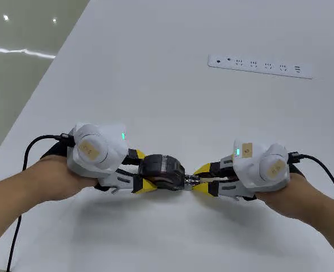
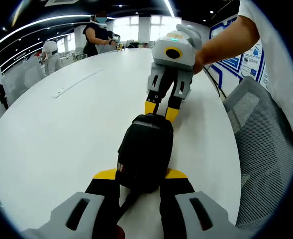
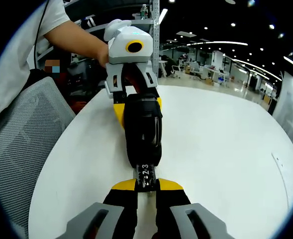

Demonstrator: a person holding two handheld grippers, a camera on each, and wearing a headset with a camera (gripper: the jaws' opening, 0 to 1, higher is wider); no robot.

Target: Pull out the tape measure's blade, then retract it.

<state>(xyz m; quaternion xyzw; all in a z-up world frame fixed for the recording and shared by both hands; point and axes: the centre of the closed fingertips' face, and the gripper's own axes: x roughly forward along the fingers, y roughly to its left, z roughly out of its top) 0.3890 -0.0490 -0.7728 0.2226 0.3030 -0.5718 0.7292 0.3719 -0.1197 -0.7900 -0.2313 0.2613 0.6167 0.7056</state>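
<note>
I have the tape measure point(image 1: 163, 171) clamped by its black case in my left gripper point(image 1: 143, 170), low over the white table point(image 1: 155, 85) in front of me; whether it rests on the top I cannot tell. My right gripper point(image 1: 199, 179) is pinched on the tip of the blade point(image 3: 146, 175), and just a short stub with printed numbers shows between case and jaws. I judge this to be the start of the pull-out, though it could be the end of the retract. Next I'd draw my right hand straight away, keeping the case steady and the blade level. Both forearms come in from the sides, grippers nose to nose.
</note>
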